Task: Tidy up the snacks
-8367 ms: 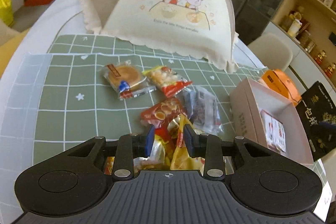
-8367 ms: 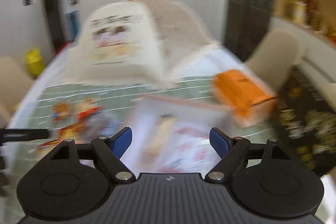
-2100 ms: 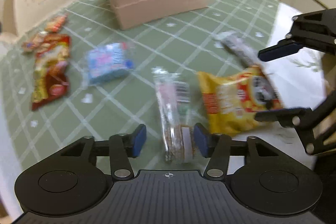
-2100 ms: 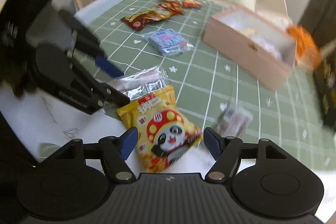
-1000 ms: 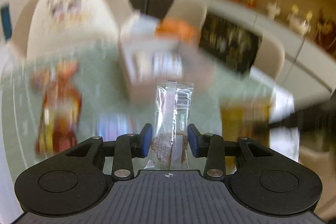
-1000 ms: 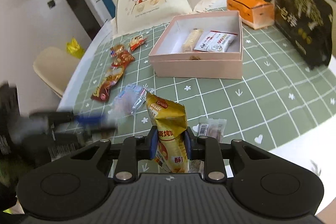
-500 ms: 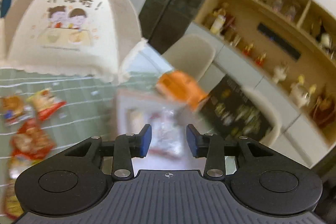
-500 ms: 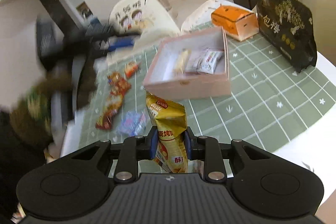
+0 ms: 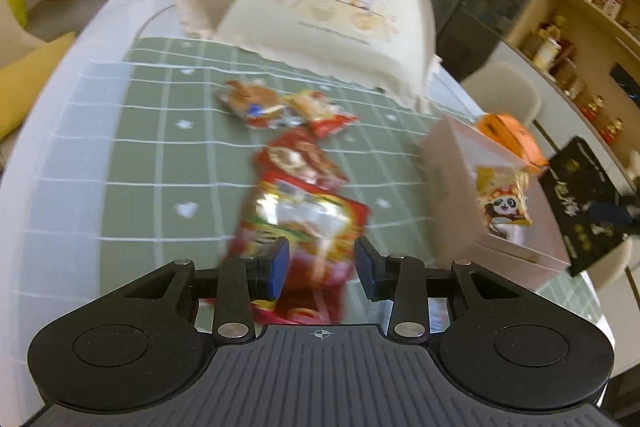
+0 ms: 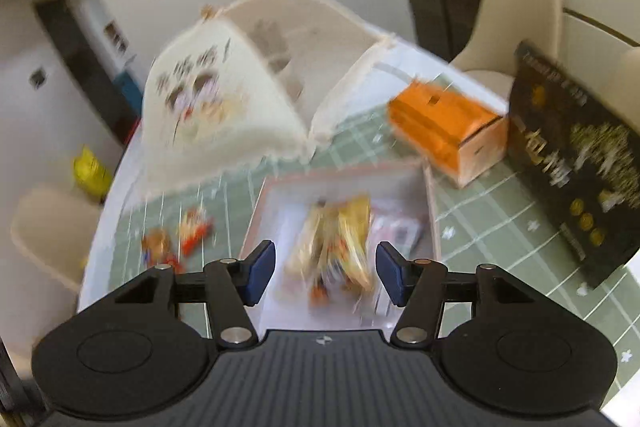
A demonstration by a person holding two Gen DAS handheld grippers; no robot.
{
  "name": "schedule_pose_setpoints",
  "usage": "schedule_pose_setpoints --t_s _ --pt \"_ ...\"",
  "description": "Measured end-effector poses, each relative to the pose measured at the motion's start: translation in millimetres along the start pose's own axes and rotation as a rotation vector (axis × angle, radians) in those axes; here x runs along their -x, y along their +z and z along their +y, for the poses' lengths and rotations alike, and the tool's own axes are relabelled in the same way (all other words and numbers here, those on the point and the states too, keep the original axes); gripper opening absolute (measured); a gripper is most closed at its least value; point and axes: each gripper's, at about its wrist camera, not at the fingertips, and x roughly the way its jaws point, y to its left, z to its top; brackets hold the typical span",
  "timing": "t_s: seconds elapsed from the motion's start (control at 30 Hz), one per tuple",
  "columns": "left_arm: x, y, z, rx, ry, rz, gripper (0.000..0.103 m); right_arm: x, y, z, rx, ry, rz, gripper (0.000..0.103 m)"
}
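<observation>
My left gripper (image 9: 322, 269) is open, its jaws on either side of a long red snack packet (image 9: 304, 227) that lies on the green checked mat (image 9: 132, 147). Further off lie a round red packet (image 9: 302, 159), a cake packet (image 9: 248, 101) and a small red-and-yellow packet (image 9: 320, 111). The pink box (image 9: 452, 179) stands at the right with the yellow panda snack bag (image 9: 504, 199) in it. My right gripper (image 10: 324, 273) is open above the pink box (image 10: 432, 207), with the yellow bag (image 10: 336, 239) blurred below it.
A cream food cover tent (image 9: 332, 7) stands at the back of the table. An orange box (image 10: 444, 127) and a black gift bag (image 10: 576, 155) stand right of the pink box. Chairs stand around the table and shelves line the right wall.
My right gripper has opened and let the yellow panda bag fall into the pink box. My left gripper, empty after dropping the clear biscuit packet, has swung left over the long red packet.
</observation>
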Motion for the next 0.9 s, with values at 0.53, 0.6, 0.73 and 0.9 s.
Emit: schedule_pose_setpoints --t_s 0.53,0.6,0.73,0.9 --pt "-62 51 -36 -0.140 -0.016 -0.049 0.041 -16 -157 41 0.317 -0.050 0.210 0.058" --pt "-83 76 -26 -0.073 0.016 -0.062 0.041 -16 -157 45 0.303 -0.039 0.222 0.058" --pt "-132 124 -22 -0.082 0.003 -0.069 0.041 -12 -159 58 0.305 -0.041 0.222 0.064" --pt "-204 155 -20 -0.172 0.109 -0.032 0.041 -22 -169 72 0.353 -0.113 0.251 0.066"
